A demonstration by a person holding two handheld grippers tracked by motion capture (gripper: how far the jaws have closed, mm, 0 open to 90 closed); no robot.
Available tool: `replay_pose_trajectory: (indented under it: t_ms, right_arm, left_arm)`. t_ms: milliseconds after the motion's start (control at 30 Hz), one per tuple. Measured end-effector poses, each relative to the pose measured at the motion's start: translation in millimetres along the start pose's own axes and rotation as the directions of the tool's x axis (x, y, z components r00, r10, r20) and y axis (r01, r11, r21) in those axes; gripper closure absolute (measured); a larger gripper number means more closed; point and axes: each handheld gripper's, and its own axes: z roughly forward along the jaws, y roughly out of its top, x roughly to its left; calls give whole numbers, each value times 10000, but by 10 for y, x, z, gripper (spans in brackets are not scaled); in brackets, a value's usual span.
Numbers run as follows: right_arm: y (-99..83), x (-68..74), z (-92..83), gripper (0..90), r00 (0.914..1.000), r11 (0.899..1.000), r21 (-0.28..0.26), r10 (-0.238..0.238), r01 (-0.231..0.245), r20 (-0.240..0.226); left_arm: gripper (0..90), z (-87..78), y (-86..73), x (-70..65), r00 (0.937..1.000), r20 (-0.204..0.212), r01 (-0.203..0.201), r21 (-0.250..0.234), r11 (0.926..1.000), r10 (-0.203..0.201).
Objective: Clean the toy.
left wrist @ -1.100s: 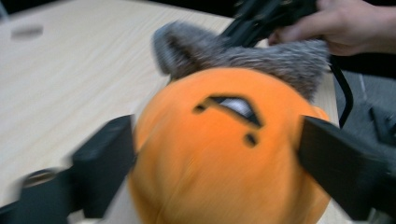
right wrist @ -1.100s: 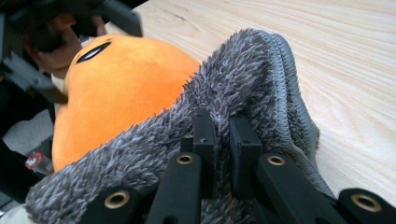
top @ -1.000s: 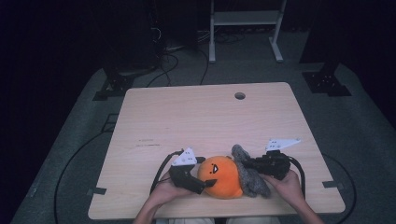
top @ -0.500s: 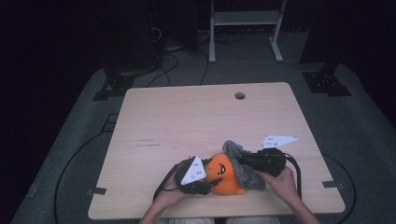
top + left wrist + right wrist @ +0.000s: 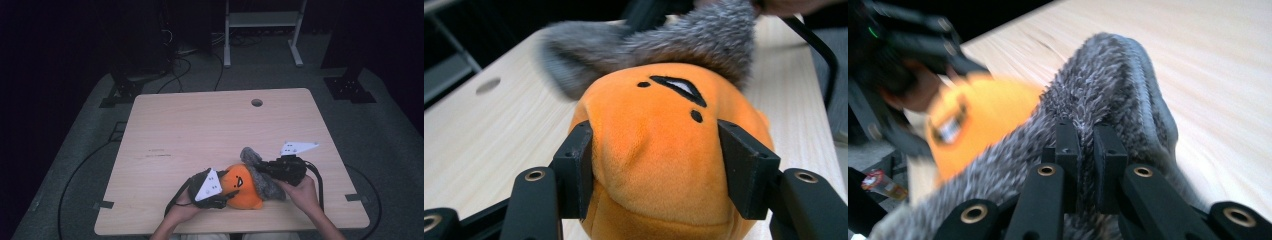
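Note:
An orange plush toy (image 5: pixel 243 189) with a grey fur part (image 5: pixel 264 181) lies on the wooden table (image 5: pixel 200 125) near its front edge. My left gripper (image 5: pixel 227 192) comes in from the left; its jaws have just been closing, and the pads now press into the orange body (image 5: pixel 649 115) on both sides, as the left gripper (image 5: pixel 660 150) view shows. My right gripper (image 5: pixel 257 166) reaches in from the right. In the right gripper view the right gripper (image 5: pixel 1087 145) is shut on a fold of grey fur (image 5: pixel 1113 75), with the orange body (image 5: pixel 983 115) blurred beyond.
A round cable hole (image 5: pixel 257 102) sits near the table's far edge. Bare tabletop stretches behind and to the left of the toy. Black stands and cables stand on the dark floor beyond the table. Forearms enter at the bottom edge.
My left gripper has rolled over, moved in on the toy from the left and closed on its orange body. The right gripper has kept its hold on the fur.

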Motion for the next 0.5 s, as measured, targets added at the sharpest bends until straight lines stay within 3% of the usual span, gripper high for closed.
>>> replay_pose_trajectory:
  t_ms: [167,200,233,267,333,367,400,433,467,500]
  right_arm:
    - [-167,82,-87,828,9998,9999,-168,34,-37,-210]
    - [-157,126,-100,828,9992,9996,-288,-4,-7,-396]
    - [-127,207,-113,828,9970,9985,-513,-220,182,-739]
    - [-108,256,-110,828,9963,9977,-567,-419,377,-748]
    - [-81,334,-87,827,9940,9943,-379,-1013,998,-407]
    - [-84,334,-77,827,9933,9933,-286,-1128,1121,-247]
    - [-103,287,-84,826,9950,9948,-228,-993,990,-91]
    - [-121,247,-94,826,9962,9960,-215,-868,868,31]
    - [-192,156,-129,826,9972,9979,-59,-644,647,385]
    - [-192,156,-129,826,9972,9979,-59,-644,647,385]
  left_arm:
    - [397,30,-31,91,9943,-278,1027,-15,9947,-1027]
    - [398,50,-26,112,9855,-416,1643,-53,9864,-1644]
    - [398,56,-25,125,9813,-464,1866,-67,9824,-1867]
    - [397,62,-24,132,9776,-496,2045,-79,9788,-2046]
    - [362,69,-27,139,9749,-430,2186,-64,9758,-2187]
    - [311,66,-37,142,9725,-111,2324,-95,9726,-2325]
    - [235,63,-44,147,9705,184,2404,-112,9706,-2402]
    - [186,54,-52,145,9724,357,2312,-89,9729,-2307]
    - [211,45,-58,141,9772,337,2098,-51,9777,-2095]
    - [211,45,-61,140,9788,325,2025,-56,9793,-2022]
